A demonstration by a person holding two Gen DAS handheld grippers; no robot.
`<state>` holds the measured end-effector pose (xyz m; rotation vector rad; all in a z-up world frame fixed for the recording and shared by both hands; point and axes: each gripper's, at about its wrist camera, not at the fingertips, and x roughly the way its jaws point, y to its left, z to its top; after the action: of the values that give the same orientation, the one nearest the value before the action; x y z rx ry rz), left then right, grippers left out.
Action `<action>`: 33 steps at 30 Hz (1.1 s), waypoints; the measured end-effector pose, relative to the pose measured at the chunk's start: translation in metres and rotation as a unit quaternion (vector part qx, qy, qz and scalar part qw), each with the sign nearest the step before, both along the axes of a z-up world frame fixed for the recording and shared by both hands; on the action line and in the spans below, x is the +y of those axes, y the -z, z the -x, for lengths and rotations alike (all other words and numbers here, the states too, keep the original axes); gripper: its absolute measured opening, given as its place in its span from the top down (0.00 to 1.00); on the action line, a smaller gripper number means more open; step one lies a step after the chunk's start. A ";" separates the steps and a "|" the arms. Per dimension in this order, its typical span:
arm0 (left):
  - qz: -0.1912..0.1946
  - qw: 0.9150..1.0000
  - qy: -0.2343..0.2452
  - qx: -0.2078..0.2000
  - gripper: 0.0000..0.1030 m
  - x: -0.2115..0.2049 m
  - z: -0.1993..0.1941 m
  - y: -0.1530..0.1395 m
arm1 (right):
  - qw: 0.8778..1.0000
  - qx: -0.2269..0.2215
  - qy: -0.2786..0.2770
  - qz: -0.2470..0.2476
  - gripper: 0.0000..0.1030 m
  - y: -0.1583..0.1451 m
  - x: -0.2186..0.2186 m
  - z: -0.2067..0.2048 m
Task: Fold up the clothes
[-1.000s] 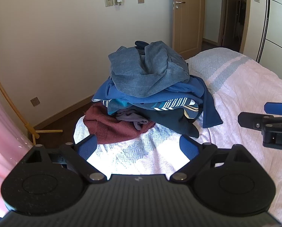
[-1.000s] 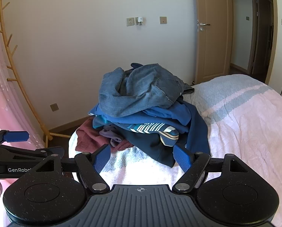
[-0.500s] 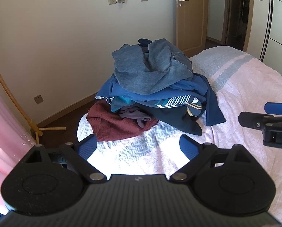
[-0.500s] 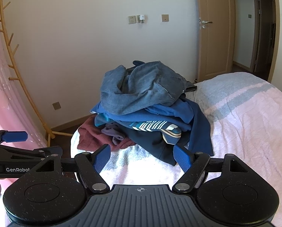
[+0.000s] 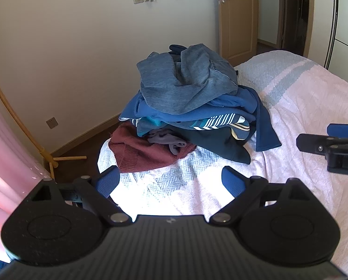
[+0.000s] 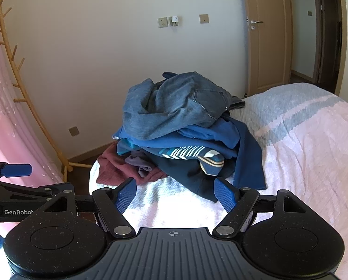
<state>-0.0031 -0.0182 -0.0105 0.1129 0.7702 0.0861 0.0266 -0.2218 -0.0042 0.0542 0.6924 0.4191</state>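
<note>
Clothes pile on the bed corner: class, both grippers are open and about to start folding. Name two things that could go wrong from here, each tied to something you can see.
1. The clothes pile sits near the bed corner; tugging the top denim garment may tip lower layers toward the floor.
2. The maroon sweater lies under other garments near the edge, so pulling it first could drag the heap off.

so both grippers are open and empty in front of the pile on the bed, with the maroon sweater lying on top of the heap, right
Not quite. The denim jeans lie on top of the heap; the maroon sweater sits at the bottom left, on the bed, as the right wrist view shows. The rest holds: the left gripper and right gripper have their jaws apart and empty, short of the pile.
</note>
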 end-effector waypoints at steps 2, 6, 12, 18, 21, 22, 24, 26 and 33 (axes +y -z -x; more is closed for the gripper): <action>-0.005 1.000 0.000 0.001 0.10 -0.003 -0.001 0.000 | 1.000 0.007 0.006 -0.013 0.26 0.001 -0.008 -0.003; -0.029 0.999 0.015 -0.005 0.10 -0.007 -0.013 0.004 | 0.999 0.022 0.018 -0.028 0.26 0.007 -0.025 -0.009; -0.084 0.995 0.053 -0.021 0.10 -0.015 -0.039 0.013 | 0.998 0.023 0.037 -0.034 0.26 0.010 -0.036 -0.023; -0.113 0.989 0.088 -0.034 0.10 -0.014 -0.074 0.024 | 0.998 0.014 0.060 -0.018 0.26 0.015 -0.032 -0.052; -0.075 0.992 0.098 -0.032 0.10 0.008 -0.117 0.030 | 0.997 0.013 0.072 -0.003 0.26 0.019 -0.024 -0.080; -0.064 0.992 0.100 -0.031 0.10 0.016 -0.132 0.031 | 0.997 0.013 0.075 0.001 0.26 0.020 -0.020 -0.091; -0.037 0.993 0.103 -0.038 0.10 0.036 -0.166 0.030 | 0.997 0.010 0.073 0.004 0.26 0.021 -0.009 -0.118; -0.012 0.993 0.105 -0.047 0.10 0.056 -0.204 0.025 | 0.998 0.000 0.060 0.011 0.26 0.020 0.004 -0.148; 0.056 0.990 0.131 -0.017 0.10 0.104 -0.332 0.034 | 0.998 -0.034 0.013 0.042 0.15 0.026 0.057 -0.274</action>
<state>0.3294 0.0863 -0.0441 0.1042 0.7178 -0.2053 0.3005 -0.1644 -0.0305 -0.0302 0.6412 0.3640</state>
